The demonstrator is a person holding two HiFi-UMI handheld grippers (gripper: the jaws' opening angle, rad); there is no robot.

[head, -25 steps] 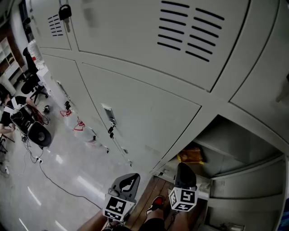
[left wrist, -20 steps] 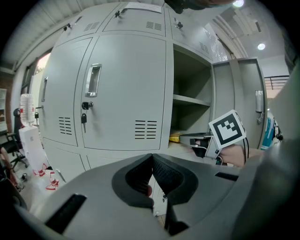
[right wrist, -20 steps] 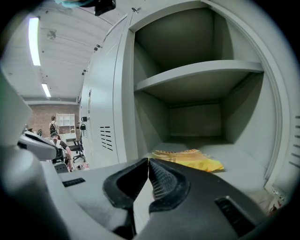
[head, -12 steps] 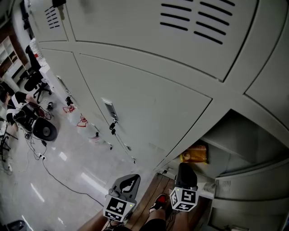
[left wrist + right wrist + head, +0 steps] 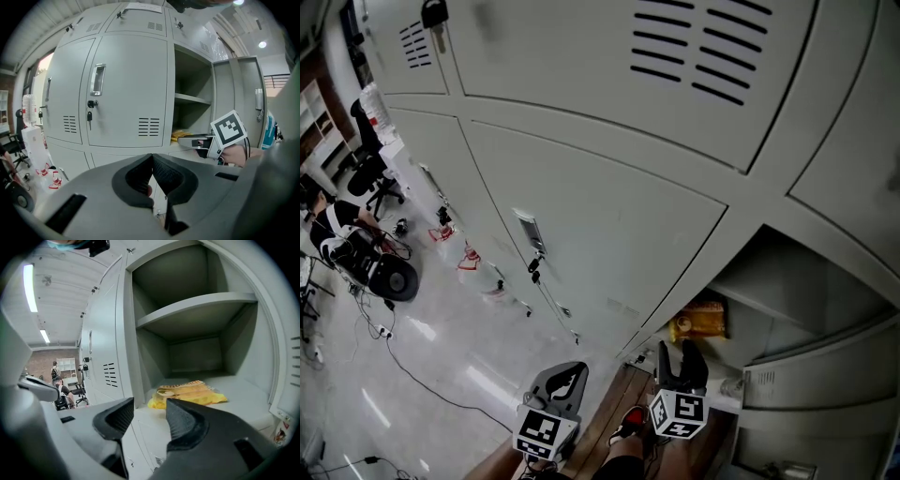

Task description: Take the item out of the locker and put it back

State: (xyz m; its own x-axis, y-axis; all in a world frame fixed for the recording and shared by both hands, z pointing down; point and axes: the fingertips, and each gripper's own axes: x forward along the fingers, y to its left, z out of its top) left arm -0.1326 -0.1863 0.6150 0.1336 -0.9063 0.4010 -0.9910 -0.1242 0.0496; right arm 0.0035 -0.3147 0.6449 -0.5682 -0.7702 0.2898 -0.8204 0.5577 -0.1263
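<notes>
The yellow packet (image 5: 187, 393) lies on the bottom of the open locker (image 5: 150, 357), just beyond the right tongs (image 5: 149, 408), whose jaws are opening with nothing between them, while the left tongs (image 5: 152, 159), further left, are closed and empty.

Packet (image 5: 187, 393) lies flat on the floor of the open locker compartment (image 5: 197, 355), near the front edge, toward the left wall. Shelf (image 5: 197, 305) spans the compartment above the packet. Closed door (image 5: 131, 93) is just left of the opening, with a key (image 5: 89, 115) hanging in its lock. Open door (image 5: 248, 103) swings out on the right. Office chair (image 5: 370, 178) stands on the floor (image 5: 422, 375), well off to the left.
</notes>
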